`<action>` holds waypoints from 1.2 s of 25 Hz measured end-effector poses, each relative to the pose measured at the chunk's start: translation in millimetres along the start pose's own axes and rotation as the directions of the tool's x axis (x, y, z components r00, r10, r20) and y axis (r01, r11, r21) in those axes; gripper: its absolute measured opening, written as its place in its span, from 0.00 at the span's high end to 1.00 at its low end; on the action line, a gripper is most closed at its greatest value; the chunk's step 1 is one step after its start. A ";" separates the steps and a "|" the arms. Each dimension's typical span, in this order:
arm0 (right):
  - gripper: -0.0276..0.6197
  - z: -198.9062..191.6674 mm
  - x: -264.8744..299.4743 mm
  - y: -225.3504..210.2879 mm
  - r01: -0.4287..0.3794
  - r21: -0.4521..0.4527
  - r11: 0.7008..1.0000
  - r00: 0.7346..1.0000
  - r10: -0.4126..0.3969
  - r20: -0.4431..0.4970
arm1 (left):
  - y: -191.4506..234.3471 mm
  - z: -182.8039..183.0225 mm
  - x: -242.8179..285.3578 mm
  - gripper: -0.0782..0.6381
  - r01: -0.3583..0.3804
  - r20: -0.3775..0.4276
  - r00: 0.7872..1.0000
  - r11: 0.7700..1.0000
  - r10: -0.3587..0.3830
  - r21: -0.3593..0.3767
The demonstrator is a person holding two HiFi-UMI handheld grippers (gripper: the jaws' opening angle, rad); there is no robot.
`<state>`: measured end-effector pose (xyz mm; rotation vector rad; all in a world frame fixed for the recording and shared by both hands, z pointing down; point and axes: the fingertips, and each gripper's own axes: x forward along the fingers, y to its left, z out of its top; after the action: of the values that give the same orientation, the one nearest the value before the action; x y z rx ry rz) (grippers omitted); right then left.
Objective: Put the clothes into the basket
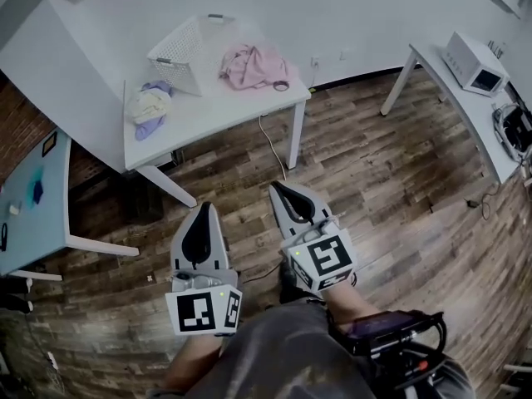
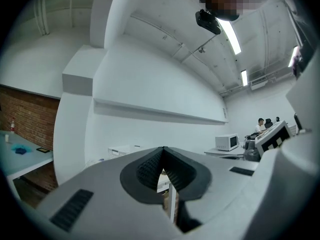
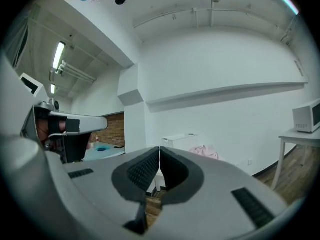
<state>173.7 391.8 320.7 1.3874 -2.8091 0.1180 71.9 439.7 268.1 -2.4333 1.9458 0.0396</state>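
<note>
Head view: toward eleven o'clock, a white table [image 1: 208,115] holds the basket [image 1: 184,52], with a pink garment [image 1: 253,65] at its three o'clock and a yellow-and-lavender bundle [image 1: 150,105] at its seven, so both likely remain unpacked. Left gripper view: left gripper [image 2: 162,150] jaws together, empty. Right gripper view: right gripper [image 3: 159,149] jaws together, empty.

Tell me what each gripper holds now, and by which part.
Nothing is held. The left gripper and the right gripper are both shut and empty; the pink garment lies on the table.
</note>
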 end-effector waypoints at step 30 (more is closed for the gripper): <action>0.94 -20.7 206.4 -130.7 0.013 0.066 0.998 0.998 -0.008 -0.069 | 85.9 -35.1 221.3 0.88 -0.022 -0.072 0.997 1.000 0.022 -0.004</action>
<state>151.1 150.5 357.8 1.3821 -2.7657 0.2561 36.9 203.8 294.9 -2.4501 2.0039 -0.0438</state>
